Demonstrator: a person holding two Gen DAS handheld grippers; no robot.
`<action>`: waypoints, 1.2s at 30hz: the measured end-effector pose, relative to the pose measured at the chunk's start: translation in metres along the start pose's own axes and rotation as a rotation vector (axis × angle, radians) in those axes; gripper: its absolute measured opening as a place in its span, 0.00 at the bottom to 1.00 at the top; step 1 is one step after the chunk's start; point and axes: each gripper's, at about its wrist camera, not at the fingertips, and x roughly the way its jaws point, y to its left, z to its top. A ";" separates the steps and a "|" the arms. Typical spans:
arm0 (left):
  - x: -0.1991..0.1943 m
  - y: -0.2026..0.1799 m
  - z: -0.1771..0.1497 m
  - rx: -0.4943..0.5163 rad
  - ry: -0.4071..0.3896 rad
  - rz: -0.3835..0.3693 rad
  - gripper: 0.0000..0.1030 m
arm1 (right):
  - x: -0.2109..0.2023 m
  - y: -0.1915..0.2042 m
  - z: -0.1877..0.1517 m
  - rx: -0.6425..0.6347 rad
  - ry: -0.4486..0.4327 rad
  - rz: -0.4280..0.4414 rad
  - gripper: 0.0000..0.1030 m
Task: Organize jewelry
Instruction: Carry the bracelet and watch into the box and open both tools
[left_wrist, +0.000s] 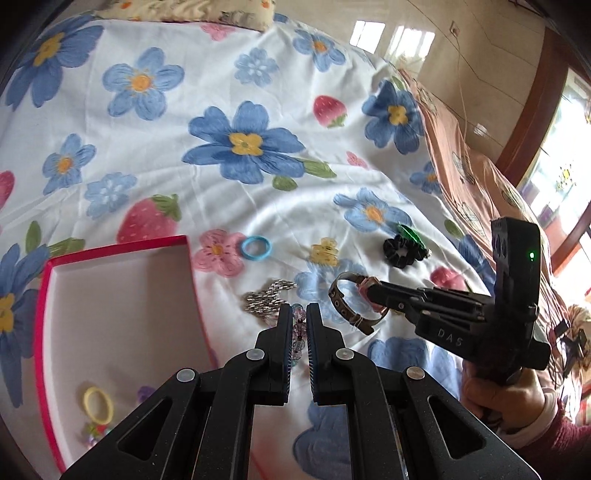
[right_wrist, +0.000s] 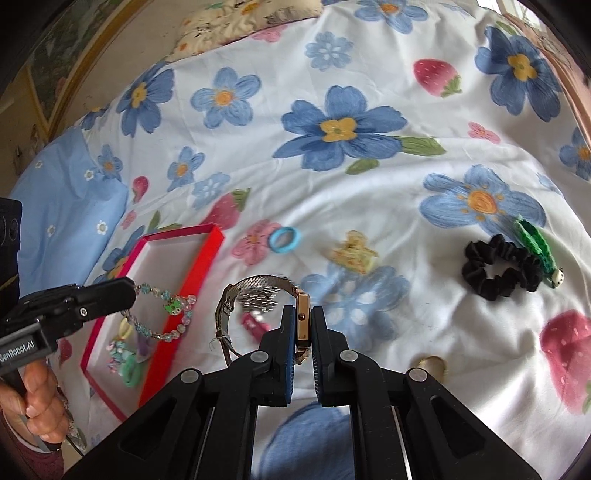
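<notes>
My left gripper (left_wrist: 298, 314) is shut on a beaded bracelet (left_wrist: 298, 332); in the right wrist view the bracelet (right_wrist: 166, 314) hangs from it (right_wrist: 135, 290) over the right rim of the red box (right_wrist: 173, 321). My right gripper (right_wrist: 303, 314) is shut on a wristwatch (right_wrist: 303, 317), gripped at its square case, strap looping left. In the left wrist view the watch (left_wrist: 349, 301) is held just above the bed by the right gripper (left_wrist: 369, 290). The box (left_wrist: 122, 295) holds a yellow hair tie (left_wrist: 98, 404) and small trinkets.
On the floral bedspread (left_wrist: 258, 92) lie a blue ring-shaped hair tie (left_wrist: 255, 248), a yellow claw clip (left_wrist: 324, 251), a black scrunchie (right_wrist: 498, 271), a green hair clip (right_wrist: 537, 245), a silver chain (left_wrist: 267, 301) and a pink item (right_wrist: 255, 323). A gold ring (right_wrist: 430, 363) lies near the right gripper.
</notes>
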 end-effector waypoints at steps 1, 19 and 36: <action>-0.004 0.004 -0.002 -0.009 -0.005 0.003 0.06 | 0.000 0.004 0.000 -0.005 0.001 0.005 0.07; -0.045 0.081 -0.027 -0.207 -0.059 0.069 0.06 | 0.037 0.089 -0.004 -0.124 0.062 0.118 0.07; -0.023 0.148 -0.028 -0.338 -0.051 0.085 0.06 | 0.086 0.153 0.009 -0.243 0.101 0.158 0.07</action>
